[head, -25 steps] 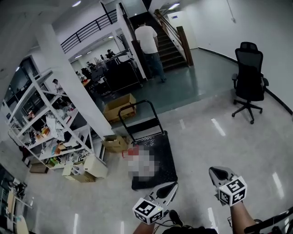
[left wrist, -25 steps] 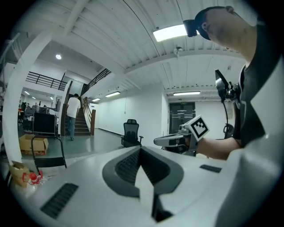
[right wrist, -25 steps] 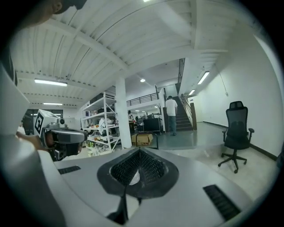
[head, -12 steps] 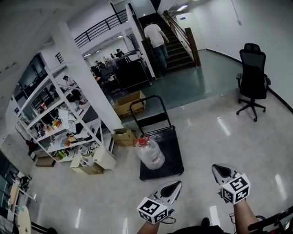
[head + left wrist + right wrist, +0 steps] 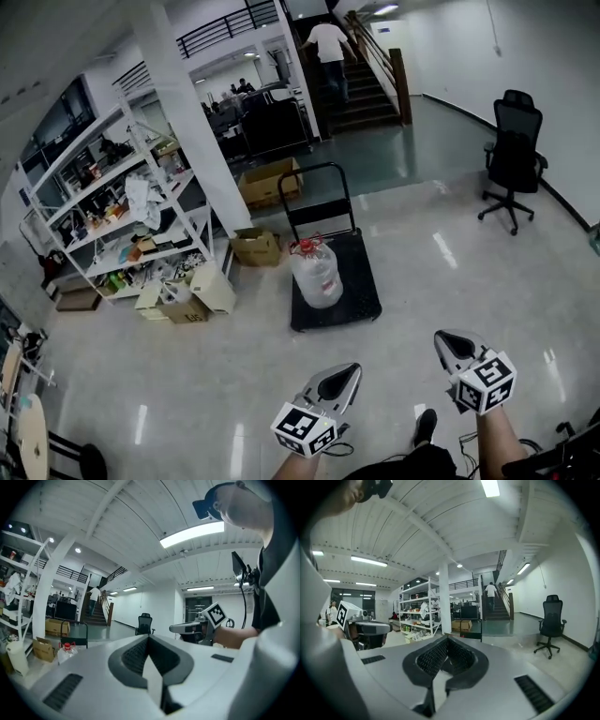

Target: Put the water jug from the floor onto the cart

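The clear water jug point(image 5: 316, 273) with a red cap stands upright on the black platform cart point(image 5: 364, 289), near its handle end. It also shows small at the left in the left gripper view, as the jug point(image 5: 67, 651). Both grippers hang low in the head view, well short of the cart and apart from it. My left gripper point(image 5: 348, 373) is shut with nothing in it. So is my right gripper point(image 5: 446, 340). In their own views the left gripper point(image 5: 149, 638) and right gripper point(image 5: 447, 641) show jaws closed together and empty.
A white shelf rack point(image 5: 112, 216) full of goods stands left beside a pillar point(image 5: 192, 122), with cardboard boxes point(image 5: 255, 246) on the floor around it. A black office chair point(image 5: 513, 157) is at the far right. A person point(image 5: 330, 52) climbs the stairs behind.
The cart and jug have slid up and farther off in the head view as I move over the floor. Both grippers stay shut. The person has climbed higher on the stairs.
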`<act>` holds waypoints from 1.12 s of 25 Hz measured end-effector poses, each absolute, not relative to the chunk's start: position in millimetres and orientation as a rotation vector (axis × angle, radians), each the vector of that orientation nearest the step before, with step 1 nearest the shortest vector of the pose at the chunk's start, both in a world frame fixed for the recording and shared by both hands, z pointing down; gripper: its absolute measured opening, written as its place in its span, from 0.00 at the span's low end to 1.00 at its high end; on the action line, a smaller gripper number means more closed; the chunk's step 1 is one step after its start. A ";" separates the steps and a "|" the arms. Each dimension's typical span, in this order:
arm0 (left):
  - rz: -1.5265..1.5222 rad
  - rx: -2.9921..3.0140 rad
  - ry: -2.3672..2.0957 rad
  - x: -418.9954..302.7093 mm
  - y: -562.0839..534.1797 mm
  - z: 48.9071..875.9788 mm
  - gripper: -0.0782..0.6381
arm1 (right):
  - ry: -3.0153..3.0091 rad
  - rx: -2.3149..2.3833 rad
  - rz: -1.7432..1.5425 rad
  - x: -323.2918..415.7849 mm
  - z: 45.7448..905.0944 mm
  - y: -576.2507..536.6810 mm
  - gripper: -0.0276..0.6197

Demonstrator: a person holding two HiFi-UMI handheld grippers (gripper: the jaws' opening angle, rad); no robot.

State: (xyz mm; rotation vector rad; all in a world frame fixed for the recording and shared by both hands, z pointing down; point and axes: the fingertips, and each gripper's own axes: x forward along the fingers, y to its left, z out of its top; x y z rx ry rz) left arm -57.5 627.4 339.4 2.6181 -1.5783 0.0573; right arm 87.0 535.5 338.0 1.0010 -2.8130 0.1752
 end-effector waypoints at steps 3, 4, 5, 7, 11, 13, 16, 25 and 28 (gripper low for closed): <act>0.083 2.647 -1.575 -80.5 684.1 339.8 0.10 | -2.830 1.047 0.194 69.7 332.6 597.4 0.05; 0.080 2.658 -1.558 -82.4 699.3 337.6 0.10 | -2.830 1.060 0.187 67.3 327.8 615.9 0.05; 0.064 2.664 -1.531 -82.5 713.8 335.1 0.10 | -2.833 1.069 0.186 65.8 322.9 634.6 0.05; 0.019 2.678 -1.477 -77.2 740.5 328.9 0.10 | -2.837 1.080 0.176 67.8 313.5 671.0 0.05; -0.013 2.732 -1.431 -54.6 784.0 307.2 0.10 | -2.796 1.130 0.134 89.1 298.5 721.2 0.05; -0.004 2.748 -1.413 -43.8 802.0 299.5 0.10 | -2.791 1.146 0.154 98.9 294.1 738.7 0.05; 0.017 2.755 -1.393 -26.0 818.6 298.5 0.10 | -2.805 1.144 0.152 113.5 290.0 757.5 0.05; 0.037 2.743 -1.395 56.8 831.8 289.4 0.10 | -2.830 1.198 0.154 197.7 278.3 774.5 0.05; 0.045 2.759 -1.395 95.6 833.0 285.9 0.10 | -2.818 1.245 0.108 241.0 270.6 773.9 0.05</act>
